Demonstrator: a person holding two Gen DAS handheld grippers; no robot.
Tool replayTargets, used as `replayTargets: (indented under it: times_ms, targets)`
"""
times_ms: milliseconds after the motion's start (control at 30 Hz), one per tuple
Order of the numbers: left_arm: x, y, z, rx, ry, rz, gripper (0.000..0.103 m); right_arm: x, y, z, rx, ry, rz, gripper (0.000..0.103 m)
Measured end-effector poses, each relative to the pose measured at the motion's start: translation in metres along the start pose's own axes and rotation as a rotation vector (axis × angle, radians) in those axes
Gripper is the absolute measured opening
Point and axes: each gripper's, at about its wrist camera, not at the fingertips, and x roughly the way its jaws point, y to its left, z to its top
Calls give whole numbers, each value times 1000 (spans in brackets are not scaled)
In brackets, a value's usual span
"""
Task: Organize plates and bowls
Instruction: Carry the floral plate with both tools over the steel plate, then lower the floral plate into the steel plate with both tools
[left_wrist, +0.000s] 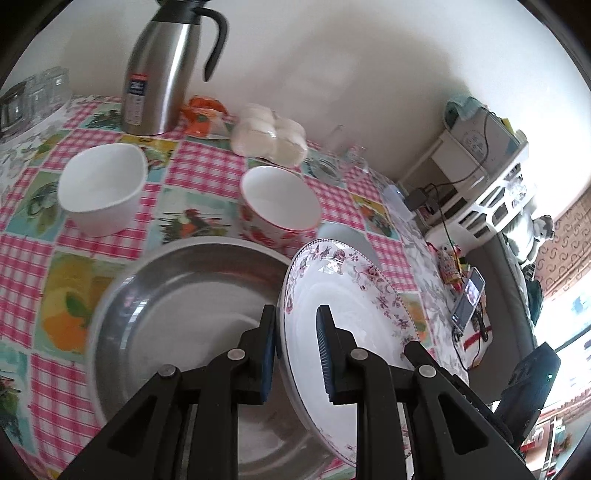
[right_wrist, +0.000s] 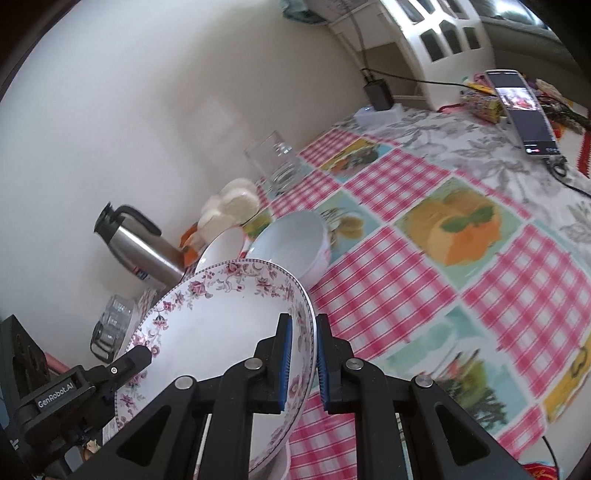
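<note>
Two tools share one load: your left tool (left_wrist: 295, 332) pinches one side of the rim of the floral plate (left_wrist: 354, 302), and your right tool (right_wrist: 303, 345) pinches the opposite side, jaws pressed nearly together on the thin edge in both wrist views. You hold the plate tilted, clear of the cloth, partly above the steel basin (left_wrist: 184, 306), whose bottom is bare. Judging by that, the sorting is at an early stage: nothing is stacked yet. A plain white bowl (left_wrist: 101, 188) and a red-patterned bowl (left_wrist: 280, 203) stand apart on the counter (right_wrist: 517, 280) beyond the basin, and a pale bowl (right_wrist: 291, 240) sits just behind the plate, so at least three bowls are left to gather, and the plate has yet to be set down. You work on a checked pink cloth with fruit panels; along the wall stand a steel thermos jug (left_wrist: 162, 74), a bag of white buns (left_wrist: 269, 136) and a clear glass (right_wrist: 275, 162). Toward the far end of the counter a phone (right_wrist: 524, 110) lies lit with its cable, near a white plastic shelf unit (right_wrist: 436, 40); a plain pale wall closes the scene.
</note>
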Motion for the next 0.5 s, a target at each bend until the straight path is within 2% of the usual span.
replayTargets:
  times_ms: [500]
  targets:
    - [-6, 52, 2, -86, 29, 71, 22, 27, 40, -29, -88, 66, 5, 14]
